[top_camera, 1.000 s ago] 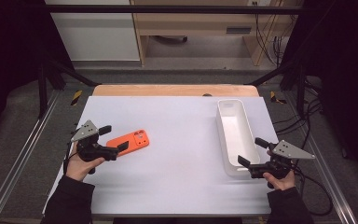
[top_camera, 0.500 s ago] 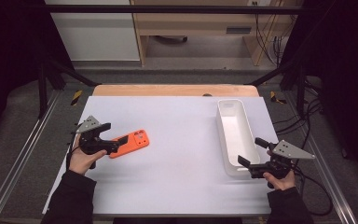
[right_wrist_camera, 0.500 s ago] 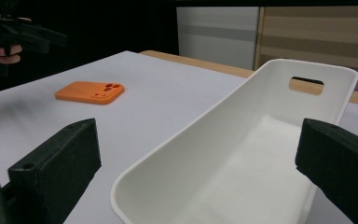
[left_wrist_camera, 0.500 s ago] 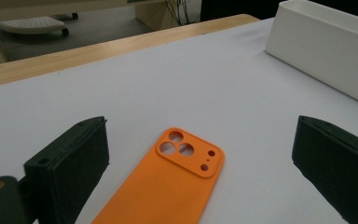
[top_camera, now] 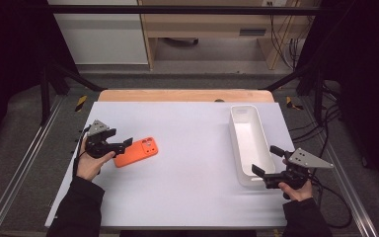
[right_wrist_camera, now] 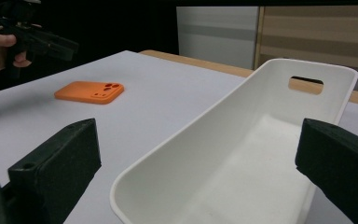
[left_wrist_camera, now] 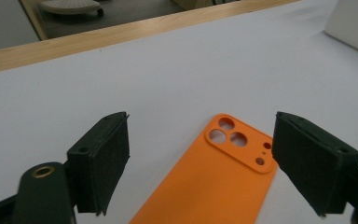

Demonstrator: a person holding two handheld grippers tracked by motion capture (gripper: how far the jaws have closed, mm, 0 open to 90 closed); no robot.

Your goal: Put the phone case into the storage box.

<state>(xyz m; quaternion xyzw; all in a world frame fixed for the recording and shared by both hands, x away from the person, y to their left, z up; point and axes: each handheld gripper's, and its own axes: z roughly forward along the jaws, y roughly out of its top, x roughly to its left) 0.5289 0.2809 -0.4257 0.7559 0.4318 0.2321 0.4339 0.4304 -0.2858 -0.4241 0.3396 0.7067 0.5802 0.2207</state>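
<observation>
On the white worktop (top_camera: 192, 148) the orange phone case (top_camera: 135, 152) lies flat at the left, between the wide fingers of the left gripper (left_wrist_camera: 200, 158) — closing off-centre could push it away. The right gripper (top_camera: 268, 163), wide too, straddles the white bin (top_camera: 249, 143) end.

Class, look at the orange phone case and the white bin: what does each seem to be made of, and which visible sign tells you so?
Orange phone case: probably soft plastic or silicone, with a matte finish; it shows even colour, no glare and cleanly moulded camera holes.
White bin: likely rigid moulded plastic, smooth with a slight sheen; it has thin walls, a rounded rim and a cut-out handle slot.
</observation>
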